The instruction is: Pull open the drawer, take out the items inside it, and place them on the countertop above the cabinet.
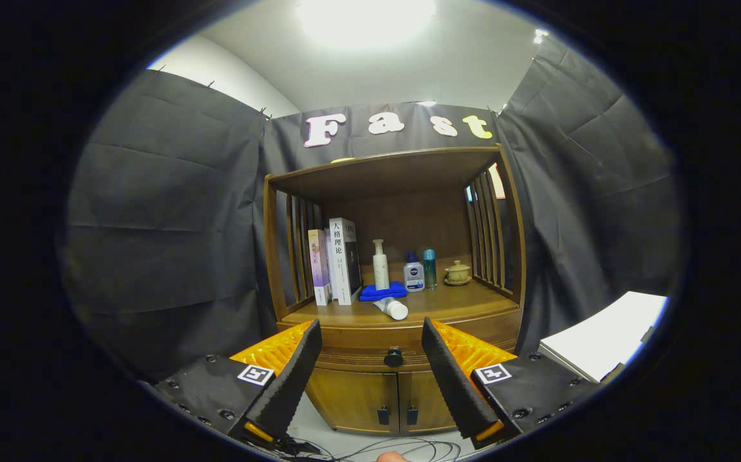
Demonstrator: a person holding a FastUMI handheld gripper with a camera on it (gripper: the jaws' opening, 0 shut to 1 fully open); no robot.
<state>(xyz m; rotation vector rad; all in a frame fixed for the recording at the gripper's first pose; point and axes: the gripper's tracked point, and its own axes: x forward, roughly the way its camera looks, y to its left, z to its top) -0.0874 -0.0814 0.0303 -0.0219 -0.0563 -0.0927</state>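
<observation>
Two fingers of gripper (370, 359) spread wide, hold nothing. Drawer (396, 343) shut, under counter (466, 307); round black knob (394, 357) between fingers, beyond tips. White tube (391, 308), blue cloth (383, 292) lie on counter. If knob next: go straight, centre it, pinch, pull level.

One wooden cabinet (396, 385) stood ahead, with one drawer (357, 356), shut, bearing one dark round knob (394, 357), and two lower doors (380, 401), each with one small dark pull. On the worktop (460, 305): two upright books (337, 266), one blue cloth (383, 292), one tall pump bottle (380, 264), one white tube (392, 308) lying down, one short blue-capped bottle (414, 273), one slim teal bottle (430, 268), one lidded cup on one saucer (458, 273). One gripper (367, 366), two fingers (293, 378), spread apart around nothing
</observation>
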